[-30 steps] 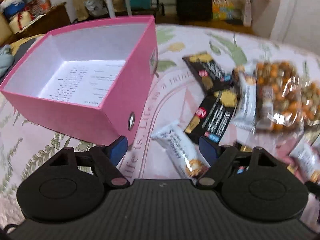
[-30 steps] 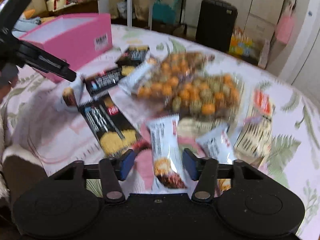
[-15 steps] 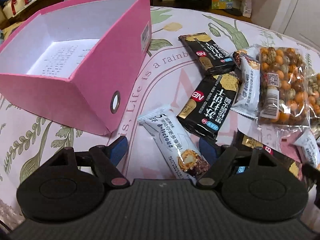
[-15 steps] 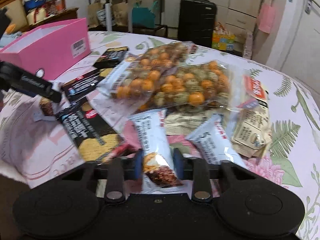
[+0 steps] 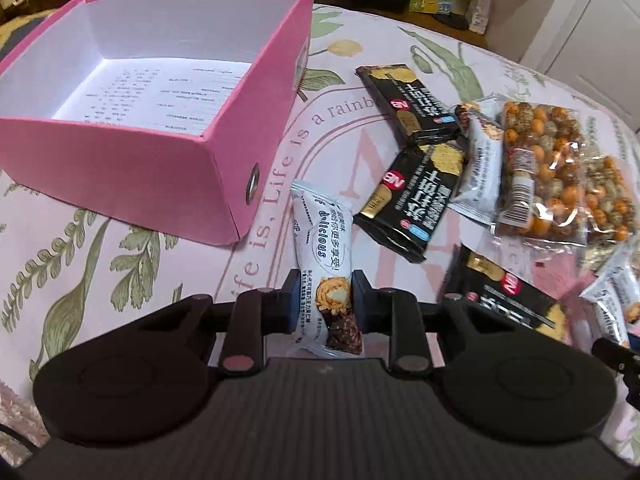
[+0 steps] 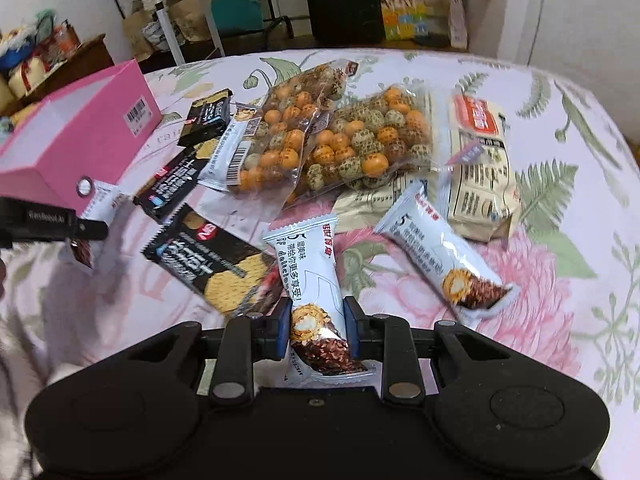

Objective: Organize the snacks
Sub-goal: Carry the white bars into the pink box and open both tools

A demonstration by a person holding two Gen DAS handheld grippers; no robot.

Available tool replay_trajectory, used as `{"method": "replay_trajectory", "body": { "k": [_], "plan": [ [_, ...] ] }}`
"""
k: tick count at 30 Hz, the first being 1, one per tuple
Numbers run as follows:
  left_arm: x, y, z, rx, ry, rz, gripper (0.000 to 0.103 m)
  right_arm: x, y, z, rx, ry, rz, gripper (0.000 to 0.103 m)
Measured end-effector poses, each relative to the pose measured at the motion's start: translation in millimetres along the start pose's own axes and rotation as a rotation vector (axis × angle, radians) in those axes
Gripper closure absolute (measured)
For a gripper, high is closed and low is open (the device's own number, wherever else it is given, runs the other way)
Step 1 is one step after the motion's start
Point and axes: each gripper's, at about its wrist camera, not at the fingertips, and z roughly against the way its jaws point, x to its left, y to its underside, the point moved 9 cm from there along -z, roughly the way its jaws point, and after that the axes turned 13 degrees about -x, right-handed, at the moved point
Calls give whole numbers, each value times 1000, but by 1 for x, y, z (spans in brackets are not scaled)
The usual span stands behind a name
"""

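Note:
My left gripper (image 5: 325, 300) is shut on a white wafer bar (image 5: 322, 240) just right of the open pink box (image 5: 120, 172), whose inside shows only a printed sheet. My right gripper (image 6: 315, 326) is shut on another white wafer bar (image 6: 310, 276). A third white bar (image 6: 436, 256) lies to its right. Black cracker packs (image 5: 408, 196) (image 6: 216, 268) and two clear bags of coated nuts (image 6: 360, 144) (image 5: 544, 168) lie on the floral tablecloth. The left gripper shows at the left edge of the right wrist view (image 6: 52, 224).
A beige snack pack (image 6: 480, 160) lies at the far right of the pile. Another white bar (image 5: 478, 168) rests between a cracker pack and the nuts. A black suitcase (image 6: 340, 0), boxes and bags stand beyond the round table's far edge.
Both grippers went from open to shut, each closing on a white wafer bar. The left gripper has moved in towards its bar beside the pink box.

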Motion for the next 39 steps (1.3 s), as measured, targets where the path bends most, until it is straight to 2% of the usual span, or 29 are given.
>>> {"method": "replay_trajectory", "body": {
  "k": [5,9,14,23,29,33,39],
  "plan": [
    [-5,7,13,27,51,23,78,15,-5,15,31,-56,-75,72],
    [-12,14,22,78,127,56,78,38,-12,24,66,-106,-88,72],
    [-5,11,42,97,164,90,78,70,-20,31,135,-204,-102,72],
    [37,-8,86,129,217,111,78,153,-47,40,240,-350,34,71],
    [52,-22,111,167,283,150,78,199,-74,52,212,-399,144,71],
    [58,-38,121,138,293,152,78,216,-92,54,169,-443,181,71],
    [74,-80,129,83,264,134,78,250,-136,44,87,-508,256,71]
  ]
}}
